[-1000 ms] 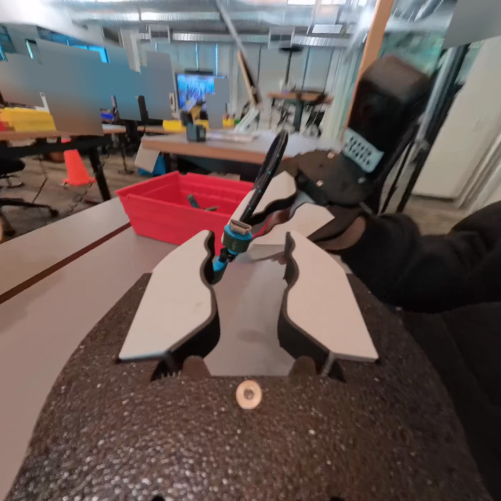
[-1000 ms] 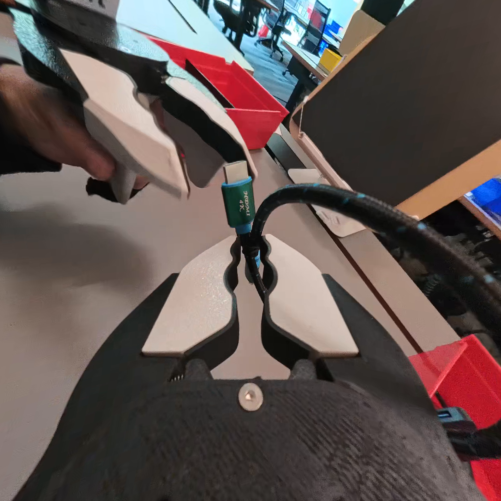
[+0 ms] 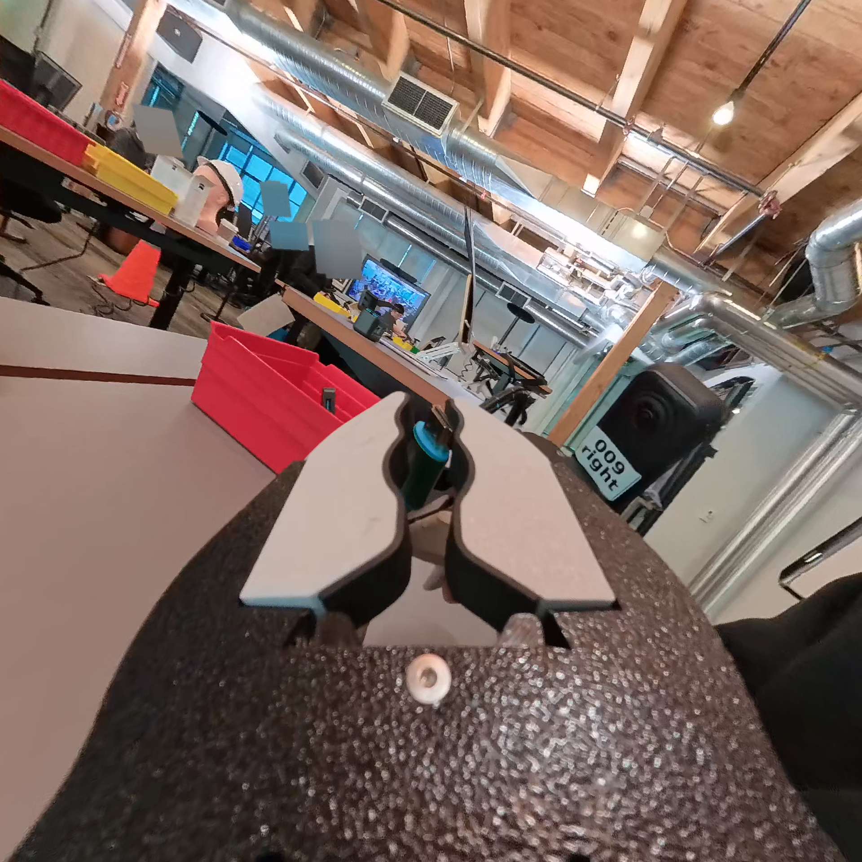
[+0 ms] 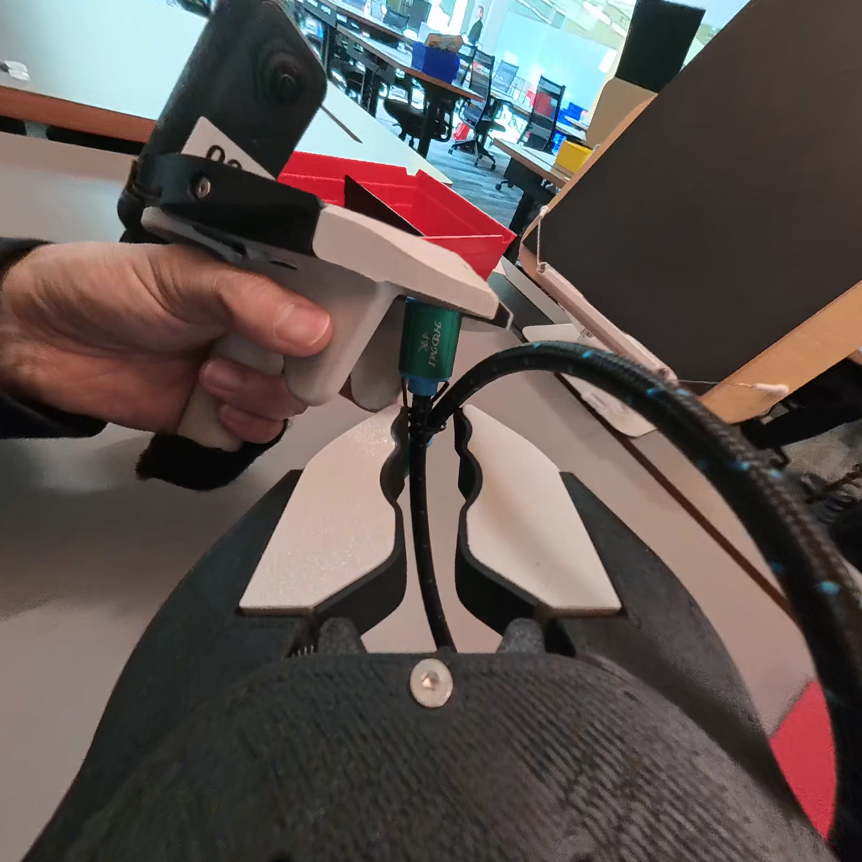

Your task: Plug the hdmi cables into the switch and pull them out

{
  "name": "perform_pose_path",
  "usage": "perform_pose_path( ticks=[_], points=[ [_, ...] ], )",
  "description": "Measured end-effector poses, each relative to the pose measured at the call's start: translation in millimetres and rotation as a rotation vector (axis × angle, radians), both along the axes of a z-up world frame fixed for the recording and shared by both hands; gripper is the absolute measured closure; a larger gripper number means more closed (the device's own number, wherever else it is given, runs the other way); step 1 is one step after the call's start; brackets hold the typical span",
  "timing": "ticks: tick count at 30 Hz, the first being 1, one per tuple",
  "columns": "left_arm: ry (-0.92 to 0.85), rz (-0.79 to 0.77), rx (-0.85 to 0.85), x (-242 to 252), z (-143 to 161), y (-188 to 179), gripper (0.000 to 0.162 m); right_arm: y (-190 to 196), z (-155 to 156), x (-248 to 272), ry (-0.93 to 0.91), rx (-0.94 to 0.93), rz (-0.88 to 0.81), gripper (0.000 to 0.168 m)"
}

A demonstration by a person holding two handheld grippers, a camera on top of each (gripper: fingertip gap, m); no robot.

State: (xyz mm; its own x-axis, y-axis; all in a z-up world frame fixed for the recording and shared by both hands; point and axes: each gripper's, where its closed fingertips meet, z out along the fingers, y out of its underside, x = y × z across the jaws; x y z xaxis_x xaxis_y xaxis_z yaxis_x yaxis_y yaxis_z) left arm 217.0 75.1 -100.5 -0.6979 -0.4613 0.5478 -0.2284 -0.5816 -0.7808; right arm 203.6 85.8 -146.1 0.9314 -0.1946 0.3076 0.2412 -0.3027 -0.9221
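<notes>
In the lower middle of the right wrist view, the braided black cable (image 4: pixel 422 527) is being passed between the two fingers of the right gripper (image 4: pixel 427 427). A gap shows beside the cable on each side, so the jaws are being held slightly apart rather than pinching it. Just above, at the frame's centre, the green HDMI plug (image 4: pixel 429 343) is being pinched by the left gripper (image 4: pixel 406 308), its jaws pressed together on the plug's upper end while the person's hand (image 4: pixel 154 326) squeezes the trigger.

In the left wrist view the plug (image 3: pixel 422 466) is being seen held between the closed fingers near the middle of the frame.

A handover seems to be in progress, so that the plug can be aimed; the switch is not being shown in either view, so it will need locating before insertion.

The cable's loop is sweeping through the right of the frame and could snag there. Farther off, the red bin (image 4: pixel 410 196) and a dark angled board (image 4: pixel 699 177) at upper right are crowding that side, while the bare table (image 4: pixel 93 536) at left is being left open.
</notes>
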Motion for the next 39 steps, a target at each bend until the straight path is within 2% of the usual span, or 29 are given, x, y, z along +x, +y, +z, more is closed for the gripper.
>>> perform_pose_path(
  ticks=[3,5,9,13,14,17,20,22,26,30,35,37,39],
  points=[
    [0.011,0.05,0.02,3.7,-2.4,3.6,0.151,4.2,-6.1,-3.7,0.053,-0.005,0.026,0.141],
    [0.026,0.065,0.013,4.2,-3.2,3.4,0.151,3.2,-6.2,1.2,0.028,-0.001,-0.021,0.151],
    [0.069,0.108,0.026,5.9,-4.6,3.7,0.151,2.6,-6.8,2.8,0.062,0.005,-0.035,0.154],
    [0.076,0.067,0.11,0.3,-6.3,1.6,0.146,-2.7,-5.9,-2.2,0.18,-0.033,0.112,0.154],
    [0.063,0.062,0.128,-2.2,-5.2,3.0,0.136,-6.6,-4.6,-0.9,0.2,-0.056,0.142,0.154],
    [0.025,0.084,0.121,-10.2,4.4,20.4,0.122,-19.2,-1.1,9.1,0.239,-0.116,0.195,0.154],
    [-0.024,0.155,0.17,-20.2,11.4,45.8,0.122,-22.8,3.8,19.0,0.273,-0.103,0.244,0.154],
    [-0.037,0.218,0.279,-27.2,10.1,64.7,0.122,-21.9,4.7,26.2,0.26,-0.081,0.244,0.154],
    [0.003,0.364,0.582,-33.5,7.4,122.1,0.127,-15.0,-5.9,34.0,0.232,-0.036,0.253,0.154],
    [0.19,0.454,0.885,-21.6,7.8,215.3,0.13,-4.5,-22.5,50.6,0.216,0.047,0.23,0.154],
    [0.484,0.372,1.284,-1.8,-9.8,347.6,0.123,-8.1,-30.4,61.5,0.197,0.114,0.186,0.154],
    [0.682,0.436,1.281,9.4,-14.8,400.6,0.123,-12.9,-29.9,65.2,0.172,0.135,0.148,0.154],
    [0.847,0.411,1.159,22.1,-22.6,428.9,0.121,-16.6,-35.2,69.9,0.169,0.144,0.115,0.154]
  ],
)
